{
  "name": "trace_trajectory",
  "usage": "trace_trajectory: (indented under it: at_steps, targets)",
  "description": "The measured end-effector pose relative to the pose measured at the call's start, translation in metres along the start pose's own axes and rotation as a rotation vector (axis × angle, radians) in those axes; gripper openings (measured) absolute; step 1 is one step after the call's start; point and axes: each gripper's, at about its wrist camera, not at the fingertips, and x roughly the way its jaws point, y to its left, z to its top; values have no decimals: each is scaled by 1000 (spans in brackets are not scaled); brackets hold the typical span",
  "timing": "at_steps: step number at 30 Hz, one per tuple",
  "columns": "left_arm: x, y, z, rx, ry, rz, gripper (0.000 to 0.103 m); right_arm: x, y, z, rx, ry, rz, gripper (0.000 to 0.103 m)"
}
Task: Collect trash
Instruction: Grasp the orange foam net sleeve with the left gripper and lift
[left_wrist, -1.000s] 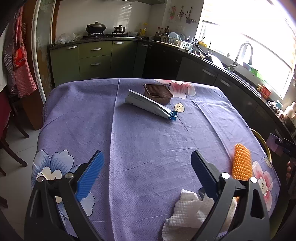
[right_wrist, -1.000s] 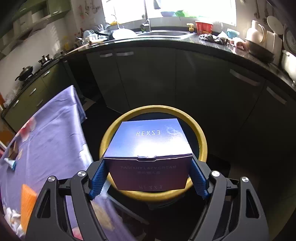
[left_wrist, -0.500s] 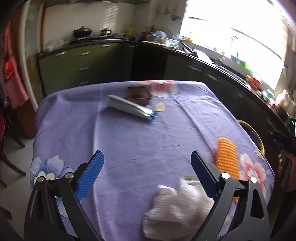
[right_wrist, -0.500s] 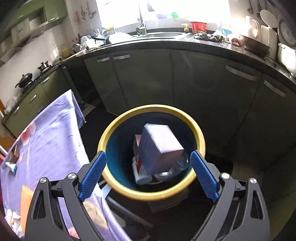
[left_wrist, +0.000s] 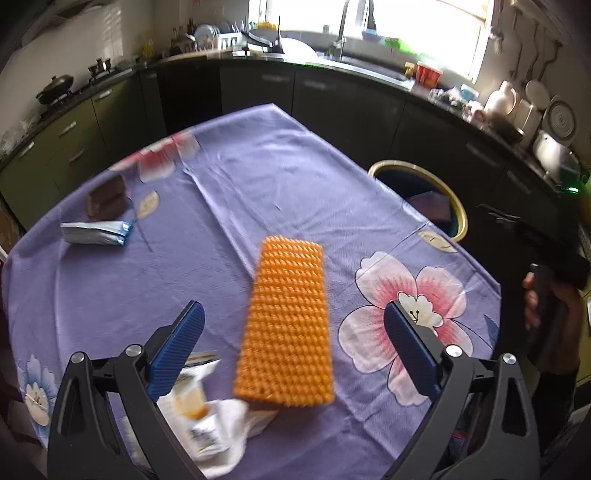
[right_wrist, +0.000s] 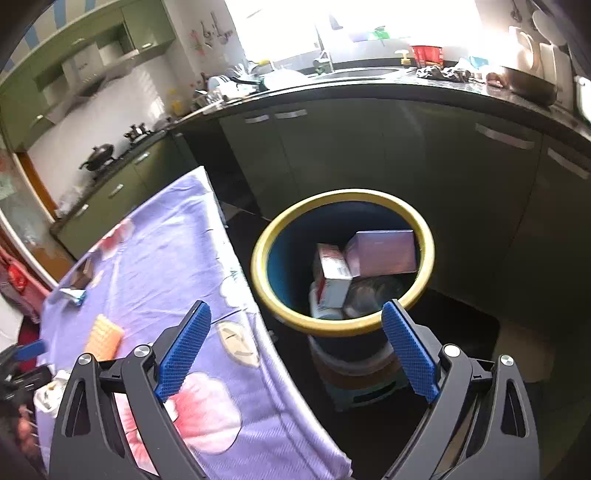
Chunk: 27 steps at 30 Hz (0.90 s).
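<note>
An orange foam net sleeve (left_wrist: 286, 325) lies flat on the bench between the left jaws, lengthwise. Crumpled white tissue (left_wrist: 221, 443) with a torn wrapper (left_wrist: 195, 406) sits under the left one of those jaws. Far beyond, a silver-blue pouch (left_wrist: 94, 233) lies flat. The yellow-rimmed bin (right_wrist: 266, 251), ahead between the right jaws, holds a purple box (right_wrist: 384, 254) and a red-and-white carton (right_wrist: 334, 277).

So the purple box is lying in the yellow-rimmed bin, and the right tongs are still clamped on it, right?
Not quite. The purple box does lie in the bin, but the right tongs are open and empty, with nothing between the blue pads. The right wrist view shows this: the box rests down among the other trash, well clear of the tongs.
</note>
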Motion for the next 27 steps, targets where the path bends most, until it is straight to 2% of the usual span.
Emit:
trace_trajectory:
  at_steps: [7, 13, 15, 18, 20, 24, 27]
  targets:
    - [40, -6, 2, -11, 110, 17, 91, -12, -8, -6, 21, -18, 67, 94]
    - [54, -8, 0, 3, 159, 49, 76, -8, -15, -7, 41, -7, 95, 94]
    - [56, -7, 0, -1, 170, 50, 64, -8, -16, -7, 47, -7, 100, 94]
    - [56, -6, -1, 1, 172, 50, 52, -9, -17, -6, 51, -11, 102, 94]
    - [53, -6, 0, 6, 160, 52, 44, -9, -17, -6, 52, -12, 103, 94]
    - [40, -7, 2, 12, 117, 41, 21, -7, -14, -6, 48, -7, 107, 94]
    - [29, -10, 5, 20, 86, 28, 16, -6, -13, -6, 46, -5, 112, 94]
